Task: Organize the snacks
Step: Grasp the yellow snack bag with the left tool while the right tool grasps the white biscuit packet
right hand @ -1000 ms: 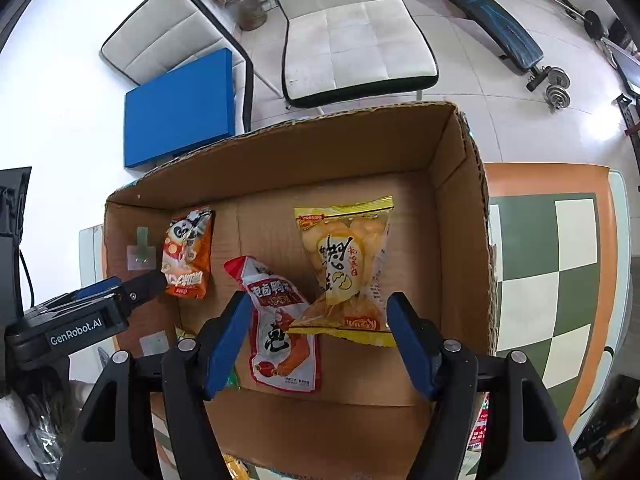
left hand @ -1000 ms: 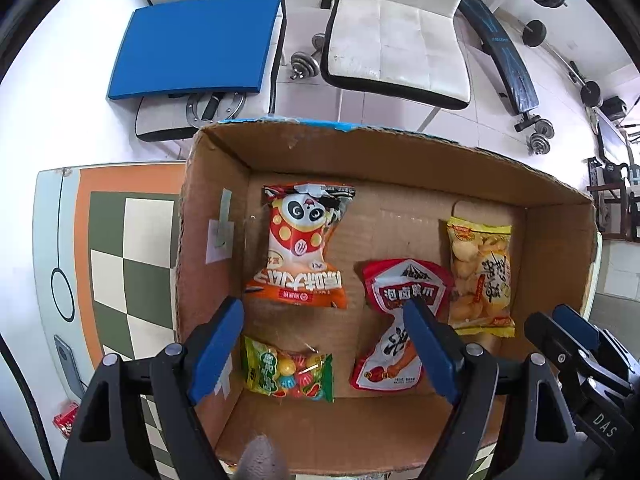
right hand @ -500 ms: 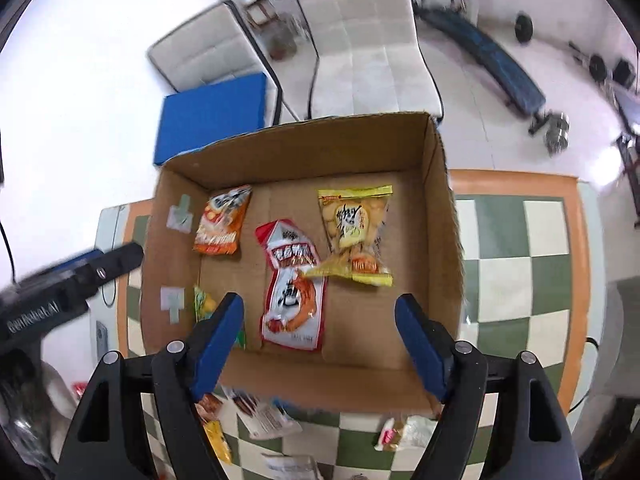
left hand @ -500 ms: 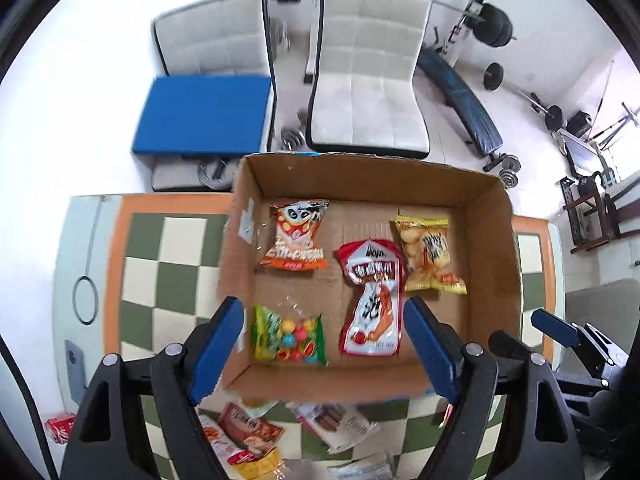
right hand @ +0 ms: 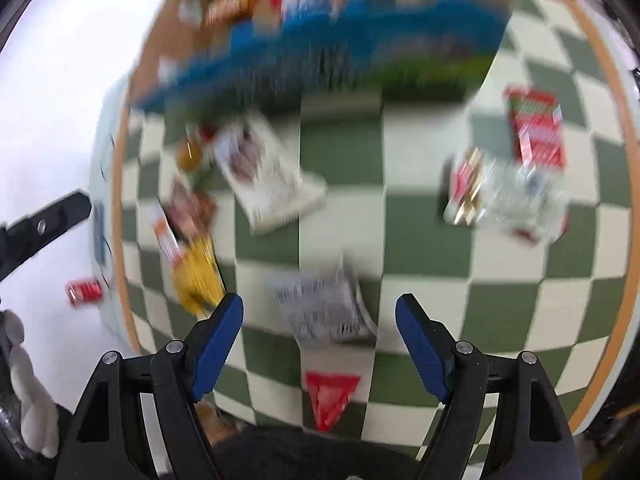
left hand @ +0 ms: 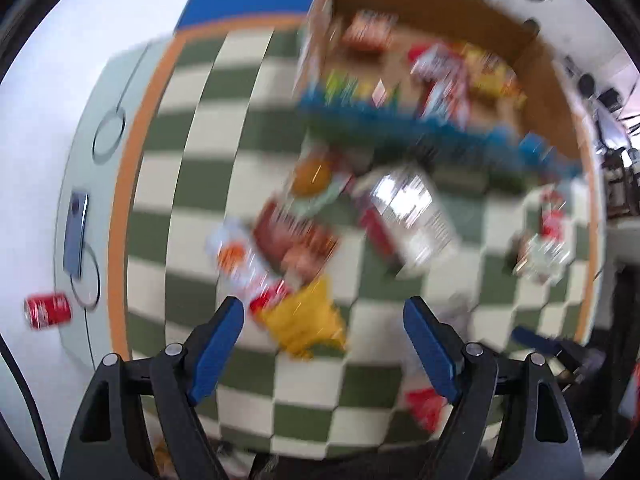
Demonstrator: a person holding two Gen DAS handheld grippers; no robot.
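Observation:
Both views are motion-blurred. The cardboard box with several snack packs inside stands at the far side of the checkered table; it also shows in the right wrist view. Loose snack packs lie on the table: a yellow pack, a white pack, a grey-white pack, a red pack and a red-and-clear pile. My left gripper is open and empty above the table near the yellow pack. My right gripper is open and empty over the grey-white pack.
The green-and-white checkered table has an orange border. A red can lies on the floor at the left, also in the right wrist view. A phone lies on the table's pale edge.
Both grippers have pulled back from over the box toward the near side of the table. The box now sits far off and loose packs on the table fill the views.

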